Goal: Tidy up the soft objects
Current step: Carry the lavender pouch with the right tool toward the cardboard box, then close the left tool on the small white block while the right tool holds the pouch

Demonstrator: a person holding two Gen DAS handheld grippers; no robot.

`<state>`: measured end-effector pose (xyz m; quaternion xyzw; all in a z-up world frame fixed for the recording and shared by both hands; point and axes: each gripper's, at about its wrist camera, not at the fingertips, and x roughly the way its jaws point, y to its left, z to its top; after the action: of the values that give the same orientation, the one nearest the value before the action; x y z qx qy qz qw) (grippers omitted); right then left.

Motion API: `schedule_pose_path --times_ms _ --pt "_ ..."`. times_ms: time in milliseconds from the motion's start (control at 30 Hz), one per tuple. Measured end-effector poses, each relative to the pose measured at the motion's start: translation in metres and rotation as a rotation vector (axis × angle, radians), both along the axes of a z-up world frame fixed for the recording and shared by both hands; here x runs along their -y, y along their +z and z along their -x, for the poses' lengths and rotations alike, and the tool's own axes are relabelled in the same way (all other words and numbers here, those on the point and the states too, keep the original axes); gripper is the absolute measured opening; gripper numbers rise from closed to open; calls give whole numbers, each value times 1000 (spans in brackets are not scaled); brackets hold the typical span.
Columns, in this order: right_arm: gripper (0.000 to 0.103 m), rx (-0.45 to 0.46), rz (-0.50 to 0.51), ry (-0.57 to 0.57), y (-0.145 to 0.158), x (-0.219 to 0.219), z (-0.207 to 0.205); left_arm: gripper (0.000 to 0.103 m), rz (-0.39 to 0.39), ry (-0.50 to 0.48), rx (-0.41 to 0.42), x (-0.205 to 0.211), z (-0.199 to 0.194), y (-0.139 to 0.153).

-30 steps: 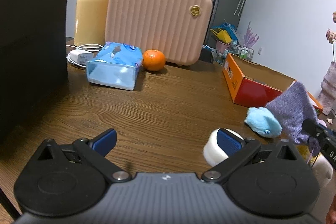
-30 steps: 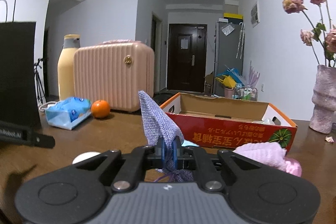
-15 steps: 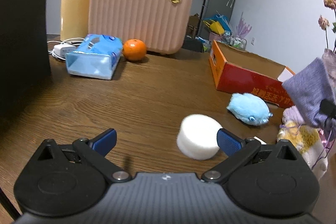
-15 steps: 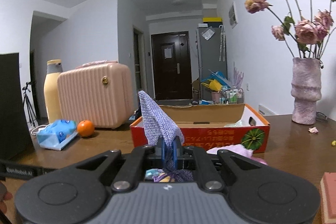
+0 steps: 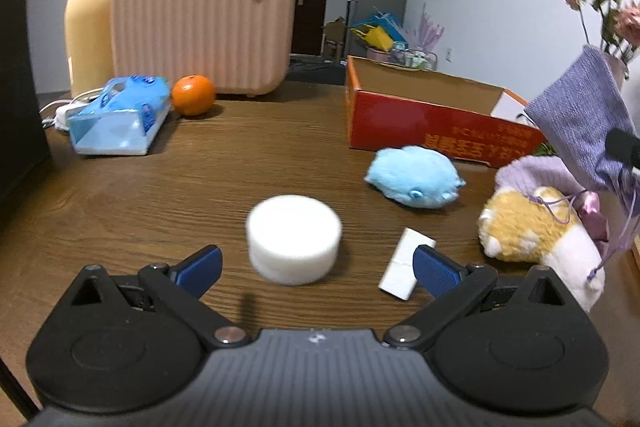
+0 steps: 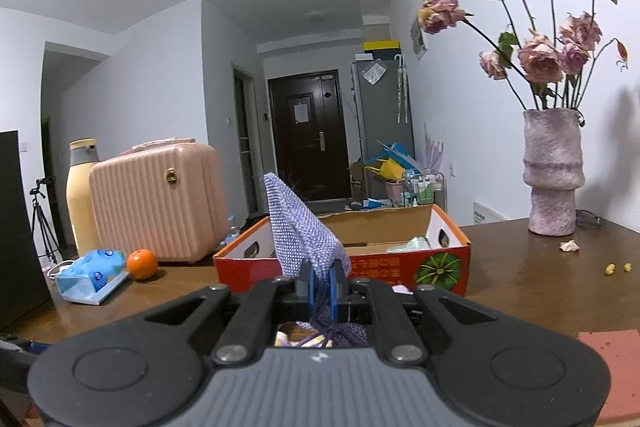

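My right gripper (image 6: 321, 285) is shut on a purple knitted pouch (image 6: 301, 235), which stands up in front of the red cardboard box (image 6: 440, 261); the same purple pouch (image 5: 582, 119) hangs at the far right of the left wrist view, its drawstrings trailing down. My left gripper (image 5: 316, 263) is open just above the wooden table, with a white foam disc (image 5: 294, 237) lying between and slightly ahead of its fingers, untouched. A blue plush toy (image 5: 416, 177), a yellow and white plush toy (image 5: 532, 227) and a small white block (image 5: 404, 263) lie to the right.
The red box (image 5: 420, 119) sits open behind the plush toys. At the back stand a pink case (image 5: 204, 23), a yellow flask (image 5: 88, 19), an orange (image 5: 193, 95) and a blue tissue pack (image 5: 120, 115). A vase of dried roses (image 6: 554, 171) stands at the right.
The left gripper has swung right, bringing the foam disc between its open fingers and the plush toys into view. The right gripper has moved right and slightly up with the pouch still clamped.
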<state>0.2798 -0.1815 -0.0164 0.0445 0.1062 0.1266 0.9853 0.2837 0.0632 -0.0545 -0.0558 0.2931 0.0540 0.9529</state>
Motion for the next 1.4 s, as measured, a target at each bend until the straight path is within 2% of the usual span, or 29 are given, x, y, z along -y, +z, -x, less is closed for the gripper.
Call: schedule_pose_path --times_ms 633,800,900,967,1000,1233,1400 --pt "7 -31 6 -37 -5 19 -7 103 -53 -114 -7 46 -21 -7" --pt "7 -36 9 -37 -6 19 -8 98 -53 -142 -25 49 -29 -10" --pt "7 -41 13 -38 -8 18 -8 88 -48 -154 -39 50 -33 -12" --pt "7 -44 15 -38 -9 17 -9 74 -41 -159 -56 49 -35 -13" --pt "7 -45 16 -38 -9 17 -9 72 -33 -162 -64 48 -36 -14" --pt "7 -46 19 -36 -9 17 -9 27 -7 -145 -86 41 -37 -15" --pt "7 -47 23 -32 -10 16 -9 21 -3 -124 -78 39 -35 -13"
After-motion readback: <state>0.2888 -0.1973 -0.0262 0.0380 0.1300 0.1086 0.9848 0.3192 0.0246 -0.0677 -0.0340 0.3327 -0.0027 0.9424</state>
